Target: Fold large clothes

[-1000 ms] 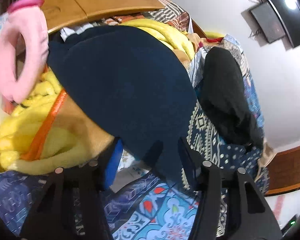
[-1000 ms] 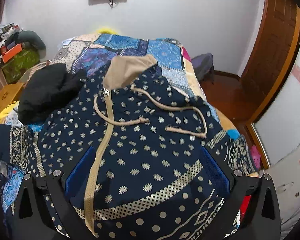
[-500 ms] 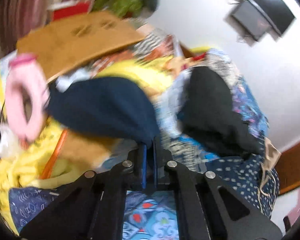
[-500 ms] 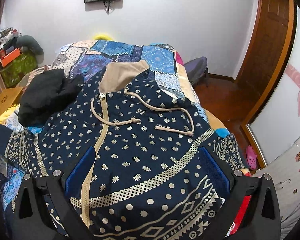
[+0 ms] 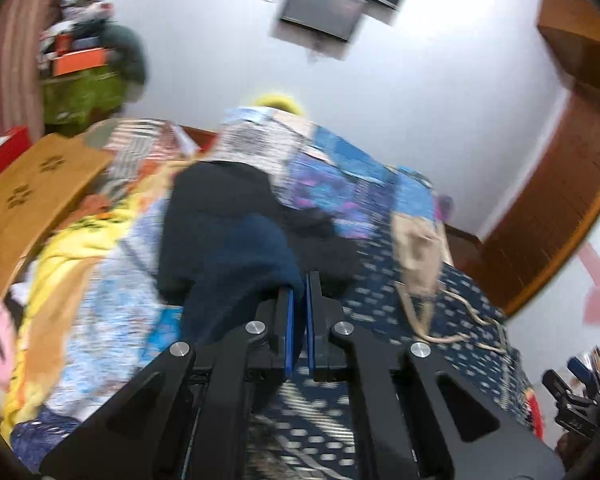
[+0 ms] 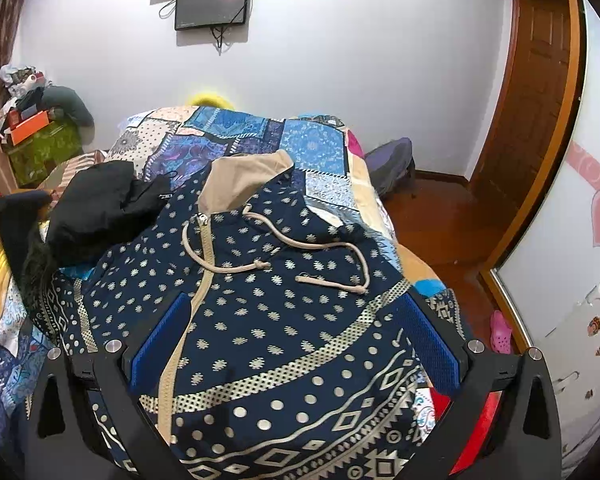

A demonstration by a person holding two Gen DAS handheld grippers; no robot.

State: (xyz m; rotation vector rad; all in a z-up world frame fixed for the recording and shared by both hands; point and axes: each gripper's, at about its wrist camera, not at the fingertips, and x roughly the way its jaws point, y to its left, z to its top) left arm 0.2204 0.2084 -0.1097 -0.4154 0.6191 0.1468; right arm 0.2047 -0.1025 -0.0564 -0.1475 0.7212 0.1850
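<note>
A navy hoodie (image 6: 284, 320) with a pale dot-and-diamond print lies spread on the bed, zip up, tan-lined hood (image 6: 240, 180) at the far end and cream drawstrings (image 6: 300, 248) across the chest. My right gripper (image 6: 296, 328) hovers open above its lower front with nothing between the pads. In the blurred left wrist view my left gripper (image 5: 298, 308) is shut on the plain navy sleeve (image 5: 236, 264), which is lifted off the bedding and hangs away to the left. The hoodie's body (image 5: 440, 320) shows to the right of it.
A crumpled black garment (image 6: 100, 208) lies left of the hood. The patchwork bedspread (image 6: 260, 136) covers the bed. A wooden lap table (image 5: 32, 200) and yellow blanket (image 5: 68, 248) sit at the left. Screens (image 6: 212, 4) hang on the far wall; a wooden door (image 6: 536, 100) stands right.
My left gripper closed on the navy sleeve, then rose, rolled and swung right toward the hoodie's body, taking the sleeve along. My right gripper lifted slightly and stayed open.
</note>
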